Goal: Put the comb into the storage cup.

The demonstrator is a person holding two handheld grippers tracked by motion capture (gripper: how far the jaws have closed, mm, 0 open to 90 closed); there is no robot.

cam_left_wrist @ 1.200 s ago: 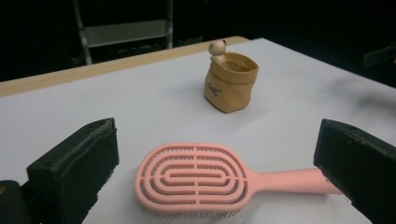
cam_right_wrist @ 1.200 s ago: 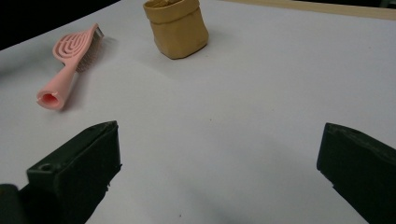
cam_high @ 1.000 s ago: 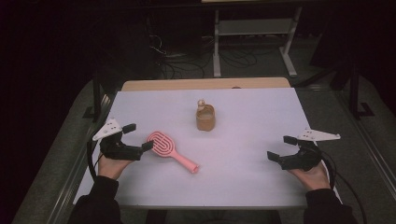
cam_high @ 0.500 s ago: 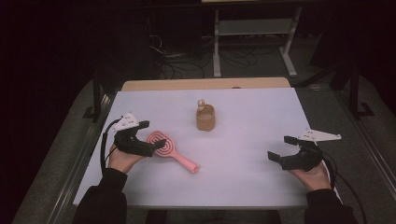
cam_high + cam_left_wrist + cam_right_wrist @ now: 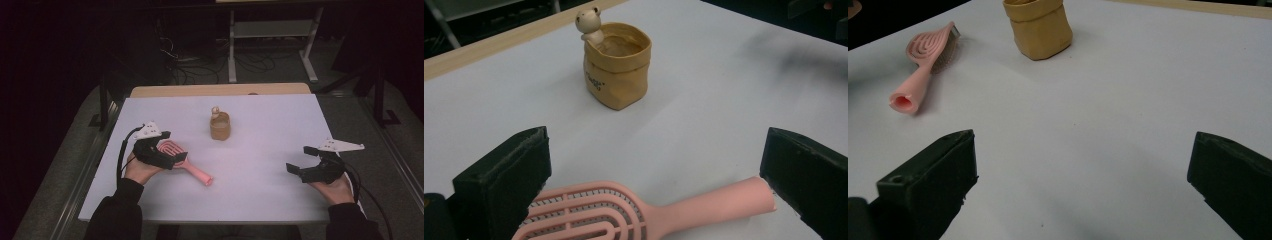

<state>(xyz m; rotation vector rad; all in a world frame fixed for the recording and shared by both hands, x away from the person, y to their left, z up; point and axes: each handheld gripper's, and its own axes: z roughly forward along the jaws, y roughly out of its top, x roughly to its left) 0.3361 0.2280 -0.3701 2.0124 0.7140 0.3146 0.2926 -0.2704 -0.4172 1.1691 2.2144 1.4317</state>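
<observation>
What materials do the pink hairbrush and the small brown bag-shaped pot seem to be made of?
The pink hairbrush looks like moulded plastic with a matt finish: one even colour, smooth vented ribs, a hollow handle end. The brown pot looks like glazed ceramic or resin shaped as a folded paper bag: stiff creases, a slight sheen. Which of the two, I cannot tell.

A: Which colour is the hairbrush (image 5: 624,212)?
B: It is pink, with curved slots. The small pot (image 5: 618,67) is mustard yellow, the tabletop (image 5: 280,130) white, the tongs (image 5: 659,185) black.
</observation>
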